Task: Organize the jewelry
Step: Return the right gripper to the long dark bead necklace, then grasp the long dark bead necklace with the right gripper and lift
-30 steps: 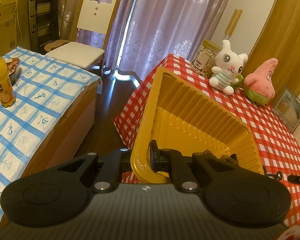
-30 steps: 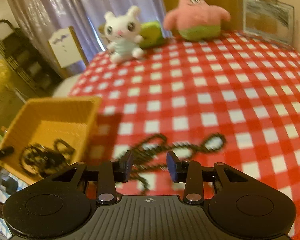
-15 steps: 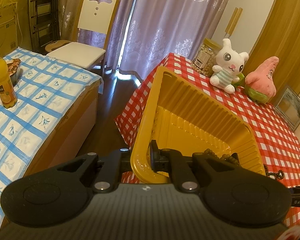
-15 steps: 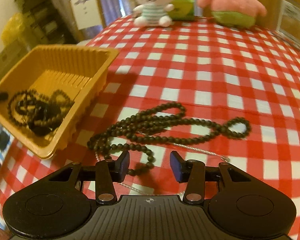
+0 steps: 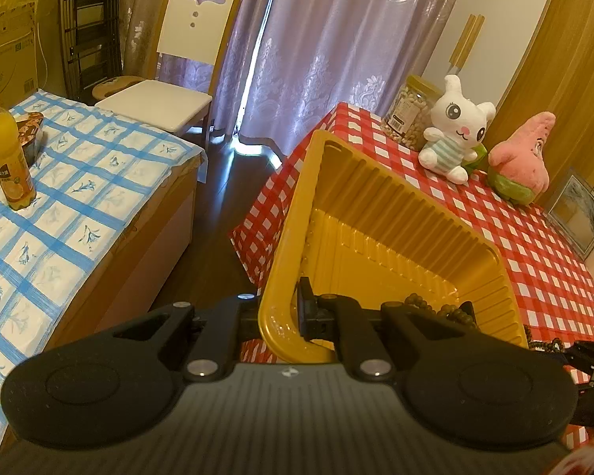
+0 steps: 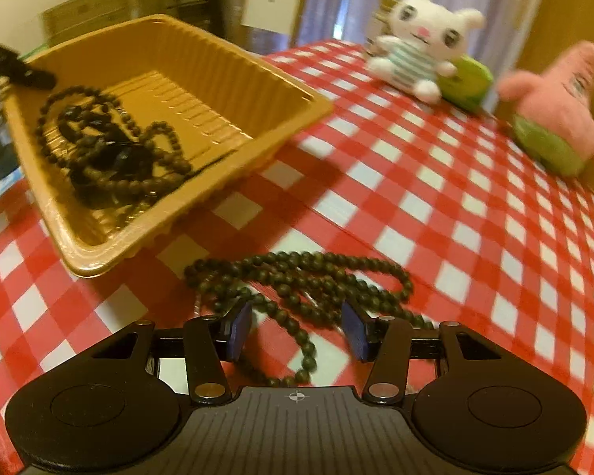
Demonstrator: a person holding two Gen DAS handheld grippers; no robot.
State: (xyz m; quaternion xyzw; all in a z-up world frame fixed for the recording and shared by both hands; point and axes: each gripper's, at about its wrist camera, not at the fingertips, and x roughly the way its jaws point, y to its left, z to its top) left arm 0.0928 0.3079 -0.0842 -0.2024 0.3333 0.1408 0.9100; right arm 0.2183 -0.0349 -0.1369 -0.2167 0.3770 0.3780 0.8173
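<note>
Beads [image 6: 111,150] lie in yellow tray [image 6: 233,67]; your left hand-held gripper [image 5: 293,312] is clamped on tray rim. Right hand-held gripper [image 6: 297,330] is opening over bead necklace [image 6: 297,277] on checked surface [image 6: 455,198].

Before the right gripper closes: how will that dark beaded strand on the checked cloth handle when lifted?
The dark beaded strand lies in loose overlapping loops, so it is probably floppy and will drape from one pinch point. The right gripper, jaws opening, straddles only a few beads; the rest will likely trail and swing. Round beads may slip between the pads.
</note>
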